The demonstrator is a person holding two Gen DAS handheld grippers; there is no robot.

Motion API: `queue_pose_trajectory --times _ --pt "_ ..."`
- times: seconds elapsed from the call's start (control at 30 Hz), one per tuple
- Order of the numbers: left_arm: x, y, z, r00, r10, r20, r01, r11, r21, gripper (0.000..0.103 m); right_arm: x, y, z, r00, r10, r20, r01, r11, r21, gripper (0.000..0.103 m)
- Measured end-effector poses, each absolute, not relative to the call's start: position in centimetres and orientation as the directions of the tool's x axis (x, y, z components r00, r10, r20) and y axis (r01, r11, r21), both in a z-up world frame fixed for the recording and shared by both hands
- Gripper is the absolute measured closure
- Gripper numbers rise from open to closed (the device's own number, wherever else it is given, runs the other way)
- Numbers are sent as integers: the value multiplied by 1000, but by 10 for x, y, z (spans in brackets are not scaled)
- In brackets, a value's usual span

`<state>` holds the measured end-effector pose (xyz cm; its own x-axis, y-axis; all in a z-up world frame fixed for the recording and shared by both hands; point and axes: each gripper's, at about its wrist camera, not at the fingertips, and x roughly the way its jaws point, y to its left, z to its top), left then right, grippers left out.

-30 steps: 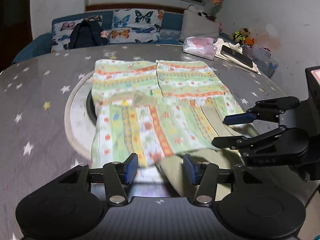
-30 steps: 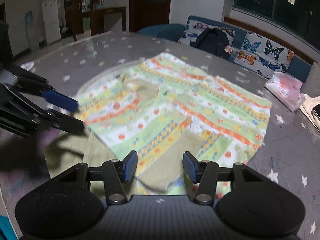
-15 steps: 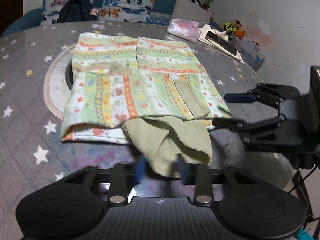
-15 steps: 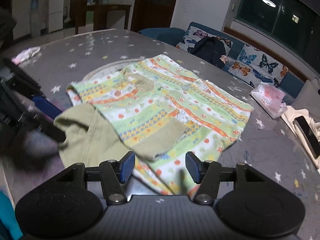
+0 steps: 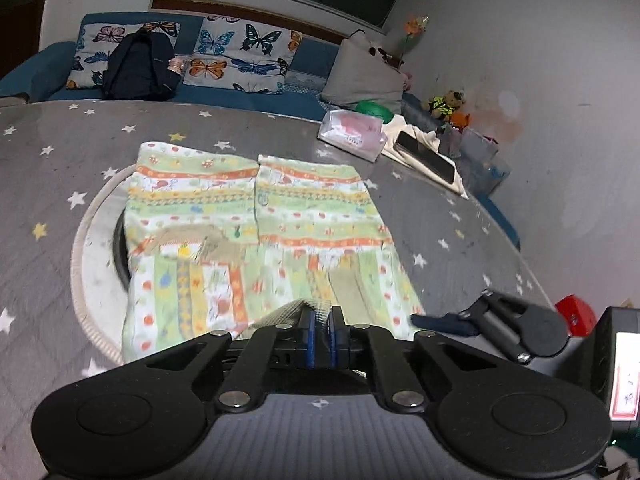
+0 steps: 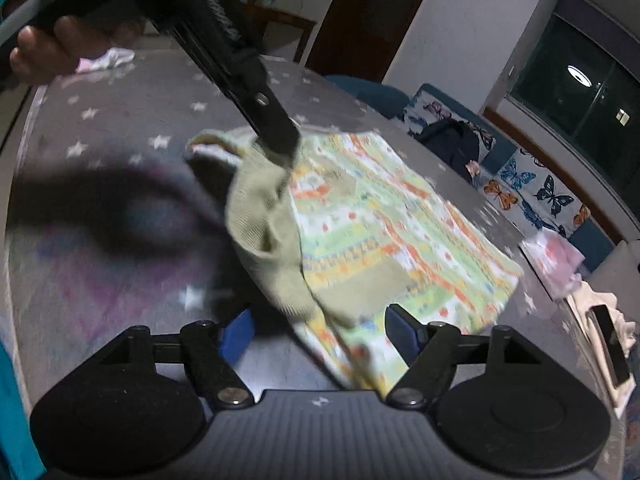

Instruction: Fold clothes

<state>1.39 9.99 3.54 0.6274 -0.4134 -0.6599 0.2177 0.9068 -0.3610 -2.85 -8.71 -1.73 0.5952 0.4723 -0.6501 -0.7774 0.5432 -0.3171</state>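
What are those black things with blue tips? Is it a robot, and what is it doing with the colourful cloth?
No robot: a person holds a black claw in each hand, and each claw carries a camera looking along its fingers. One picture comes from the left claw, which has just closed on the olive-green cuff of the patterned garment and lifts it off the starry table. The other comes from the right claw, which has been opening; cloth lies between its fingers, but it grips nothing. A phone lies farther back.

Both the left gripper (image 5: 320, 330) and the right gripper (image 6: 318, 334) are matte black, with blue pads (image 6: 236, 334) on angular linkage fingers, silver pivot screws, round side discs and a ribbed grey body bearing a small crosshair mark.
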Motion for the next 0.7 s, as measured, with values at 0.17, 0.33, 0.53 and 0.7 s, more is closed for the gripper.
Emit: queue_pose_trajectory --times 0.17,0.33,0.53,0.7 --pt "17 104 33 614 -427 -664 243 902 -356 91 1 -75 -10 510 532 -675 -803 576 -153 78" --pt "-6 121 35 648 -397 -650 284 918 -278 48 33 -87 2 450 580 -679 -766 641 41 93" --pt "-24 122 23 699 -275 -660 310 948 -66 36 42 -92 7 449 590 -671 -755 652 69 94" --pt "-23 106 -1 735 -161 -658 334 931 146 33 41 -90 10 460 591 -663 -742 665 78 94"
